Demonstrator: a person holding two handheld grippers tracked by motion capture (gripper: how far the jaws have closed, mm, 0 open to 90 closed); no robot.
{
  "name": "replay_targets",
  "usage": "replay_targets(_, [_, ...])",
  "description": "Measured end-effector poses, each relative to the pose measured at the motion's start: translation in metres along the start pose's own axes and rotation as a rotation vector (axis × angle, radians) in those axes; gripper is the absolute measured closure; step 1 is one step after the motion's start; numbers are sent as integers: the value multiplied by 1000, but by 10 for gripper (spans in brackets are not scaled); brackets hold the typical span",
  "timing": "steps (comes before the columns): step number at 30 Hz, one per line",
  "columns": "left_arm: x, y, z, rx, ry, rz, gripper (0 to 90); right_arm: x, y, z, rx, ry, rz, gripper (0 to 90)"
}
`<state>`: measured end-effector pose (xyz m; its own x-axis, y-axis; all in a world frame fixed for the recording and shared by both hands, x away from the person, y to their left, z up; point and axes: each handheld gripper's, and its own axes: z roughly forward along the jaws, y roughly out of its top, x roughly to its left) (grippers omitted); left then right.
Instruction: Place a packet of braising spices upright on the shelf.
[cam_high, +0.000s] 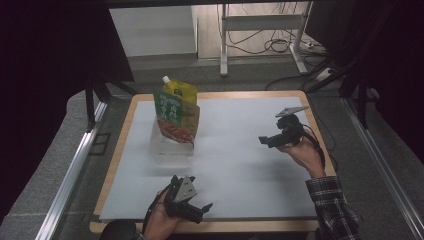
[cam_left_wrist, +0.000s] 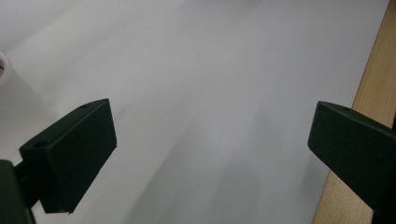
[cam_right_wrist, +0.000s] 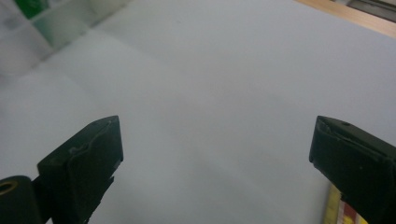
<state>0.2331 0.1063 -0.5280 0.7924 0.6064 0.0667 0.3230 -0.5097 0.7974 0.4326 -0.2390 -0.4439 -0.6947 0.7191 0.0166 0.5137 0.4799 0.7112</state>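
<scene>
High view first: we are working over the bench (cam_high: 240, 150), its white sheet bare around both hands. Toward the far left a clear container (cam_high: 172, 145) is holding two upright pouches (cam_high: 176, 112), the front one green and orange, the yellow one with a white spout behind it. Our left claw (cam_high: 196, 210) is hovering near the front edge, jaws spread wide and holding nothing; our right claw (cam_high: 267, 141) is hanging at the right, equally wide and empty. Both are sitting well apart from the pouches. We are judging the risk as tipping: a claw nudging the light container sideways could topple them.
</scene>
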Motion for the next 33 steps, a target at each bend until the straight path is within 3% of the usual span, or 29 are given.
replay_targets(9, [0, 0, 0, 2, -2, 4, 8, -31, -19, -2, 66, -147, 48, 104])
replay_targets(14, [0, 0, 0, 3, -2, 6, 9, -47, -29, -2, 74, -179, 105, 111])
replay_targets(23, [-1, 0, 1, 9, -3, 10, 9, -66, -46, 7, 150, -325, 117, 112])
replay_targets(27, [-1, 0, 1, 10, -3, 11, 9, -71, -52, 11, 176, -347, 124, 123])
replay_targets(33, [-2, 0, 1, 10, -4, 12, 9, -72, -57, 16, 219, -345, 134, 183])
